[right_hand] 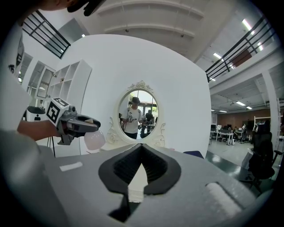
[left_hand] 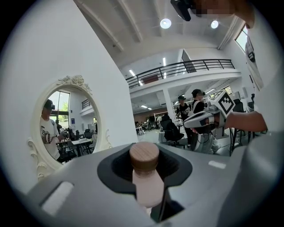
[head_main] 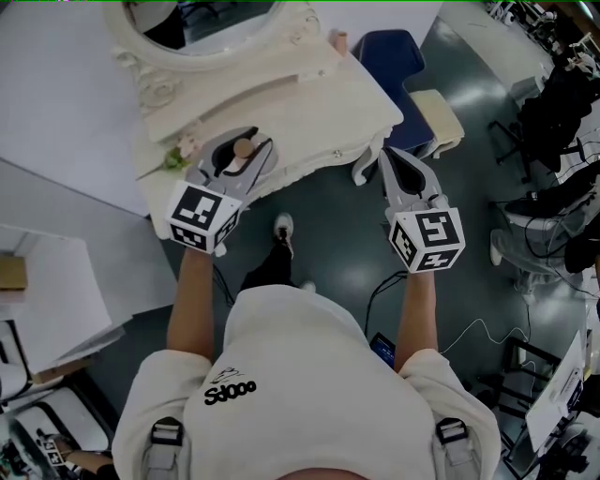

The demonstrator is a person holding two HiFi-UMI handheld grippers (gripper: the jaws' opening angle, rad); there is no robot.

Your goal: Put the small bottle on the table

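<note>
Over front edge of white carved dressing table: left gripper, jaws part-open, clamped on one small pale-pink bottle with wooden cap. Bottle seemingly clear of tabletop, hard to tell. Pink flower sprig just beside, near front left corner. One oval white-framed mirror at back edge. Right gripper off front right corner, jaws together, empty. One blue chair and one cream stool past right edge.

Mirror: is standing at the back of the table.
Bottle: is sitting between the left gripper's jaws, over the table's front edge.
Flower: is lying on the table's front left, just left of the left gripper.
Right gripper: is hanging right of the table, over the floor.
Chair: is standing beyond the right gripper, beside the table's right end.
</note>
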